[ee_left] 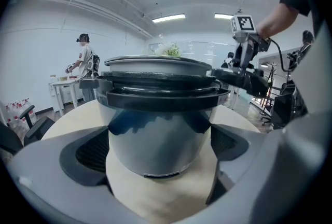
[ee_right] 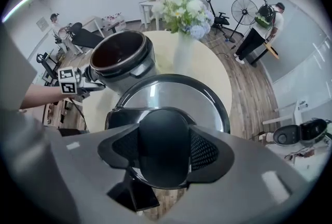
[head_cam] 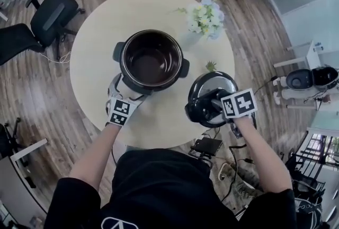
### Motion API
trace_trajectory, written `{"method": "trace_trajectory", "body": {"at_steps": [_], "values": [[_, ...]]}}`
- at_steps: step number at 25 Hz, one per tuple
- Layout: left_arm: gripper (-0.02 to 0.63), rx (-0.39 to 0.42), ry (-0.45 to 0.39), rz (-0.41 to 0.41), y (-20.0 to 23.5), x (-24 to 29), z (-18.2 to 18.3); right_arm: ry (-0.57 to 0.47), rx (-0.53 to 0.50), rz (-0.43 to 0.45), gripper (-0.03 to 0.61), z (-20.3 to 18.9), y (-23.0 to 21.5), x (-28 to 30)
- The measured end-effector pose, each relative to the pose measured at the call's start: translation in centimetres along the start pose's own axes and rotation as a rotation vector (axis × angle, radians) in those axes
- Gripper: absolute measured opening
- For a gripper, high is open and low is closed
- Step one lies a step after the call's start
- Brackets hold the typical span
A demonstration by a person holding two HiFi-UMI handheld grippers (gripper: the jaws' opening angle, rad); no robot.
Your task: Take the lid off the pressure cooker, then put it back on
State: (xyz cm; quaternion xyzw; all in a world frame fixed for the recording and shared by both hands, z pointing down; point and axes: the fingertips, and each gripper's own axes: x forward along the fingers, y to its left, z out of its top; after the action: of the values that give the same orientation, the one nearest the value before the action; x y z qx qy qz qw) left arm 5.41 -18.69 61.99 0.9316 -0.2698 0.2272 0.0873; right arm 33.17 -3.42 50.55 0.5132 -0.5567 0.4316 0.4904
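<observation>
Right gripper (ee_right: 160, 149) is clamped on the black knob (ee_right: 158, 129) on top of the lid (head_cam: 213, 85), one pad on each side of it, and it's pointing pretty much straight down. So the lid is off and sits to the right of the pressure cooker (head_cam: 151, 61), nearer the person, right over the edge of the round table (head_cam: 100, 47). Can't tell if it's resting on the tabletop or hanging just above it.

Left gripper (head_cam: 126, 91) is on the person's side of the cooker, low down. Its jaws hug the shiny body with the pads up against the sides, so it's basically pinning the cooker in place. The cooker is open and looks dark and empty inside.

Past the cooker on the far right there's a bunch of pale flowers (head_cam: 205, 17). Off to its left, on the wood floor, there's a black office chair (head_cam: 50, 18).
</observation>
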Motion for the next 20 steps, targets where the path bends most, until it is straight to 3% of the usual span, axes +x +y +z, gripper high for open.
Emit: {"method": "trace_trajectory", "body": {"at_steps": [10,15,20], "values": [[0.589,0.01,0.025,0.0,-0.1,0.2,-0.1,0.068,0.085,0.044,0.287,-3.2,2.7,14.6],[0.589,0.014,0.034,0.004,0.0,0.0,-0.1,0.08,0.059,0.017,0.287,-2.4,3.3,17.2],[0.589,0.017,0.047,0.007,0.0,0.0,-0.3,0.063,0.109,0.063,0.288,-2.4,3.4,18.8]]}}
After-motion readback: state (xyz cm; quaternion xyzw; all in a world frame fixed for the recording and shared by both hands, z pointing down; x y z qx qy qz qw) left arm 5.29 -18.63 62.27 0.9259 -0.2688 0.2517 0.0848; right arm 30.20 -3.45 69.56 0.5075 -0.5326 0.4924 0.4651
